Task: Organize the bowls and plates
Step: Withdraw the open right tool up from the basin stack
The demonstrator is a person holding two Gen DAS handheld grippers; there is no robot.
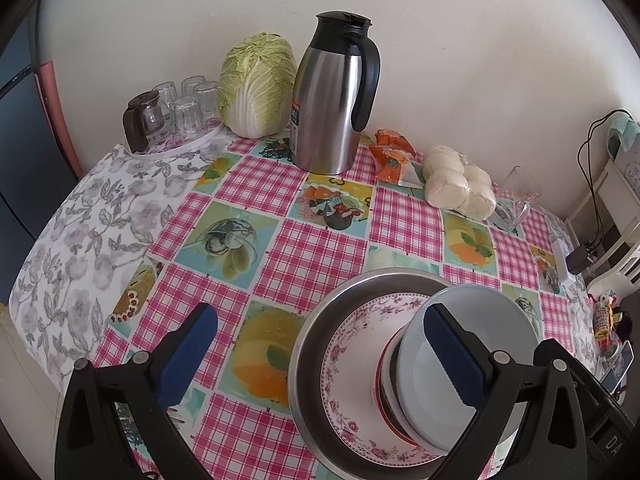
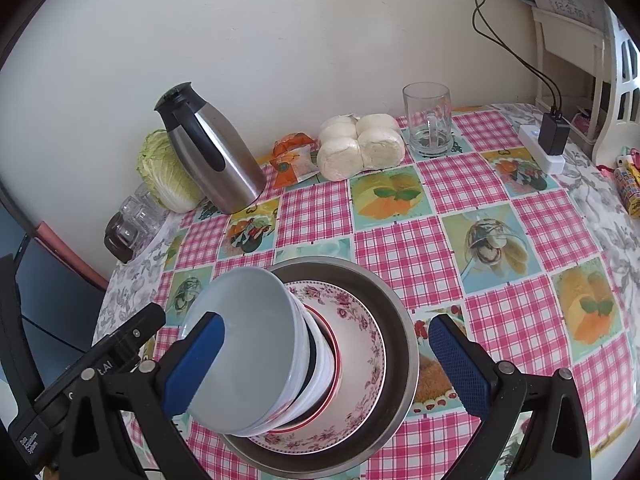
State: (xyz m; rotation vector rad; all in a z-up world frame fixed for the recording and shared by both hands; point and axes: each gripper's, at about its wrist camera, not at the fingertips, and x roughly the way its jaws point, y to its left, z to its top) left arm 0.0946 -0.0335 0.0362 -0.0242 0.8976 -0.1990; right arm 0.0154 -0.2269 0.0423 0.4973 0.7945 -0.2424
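Observation:
A stack stands on the checked tablecloth: a steel basin (image 1: 316,328) (image 2: 396,312) at the bottom, a floral plate (image 1: 352,336) (image 2: 360,320) in it, then several nested bowls, with a pale grey-white bowl (image 1: 476,320) (image 2: 256,320) on top. My left gripper (image 1: 320,352) is open above the stack's left side; its right finger (image 1: 456,356) is over the top bowl. My right gripper (image 2: 326,364) is open above the stack; its left finger (image 2: 196,360) is over the top bowl. Neither holds anything.
At the back stand a steel thermos jug (image 1: 332,96) (image 2: 212,148), a cabbage (image 1: 256,84), a tray of glasses (image 1: 180,112), orange packets (image 1: 392,156), bagged buns (image 1: 460,180) (image 2: 360,144) and a glass mug (image 2: 428,120). A power strip with a charger (image 2: 548,140) lies at the right edge.

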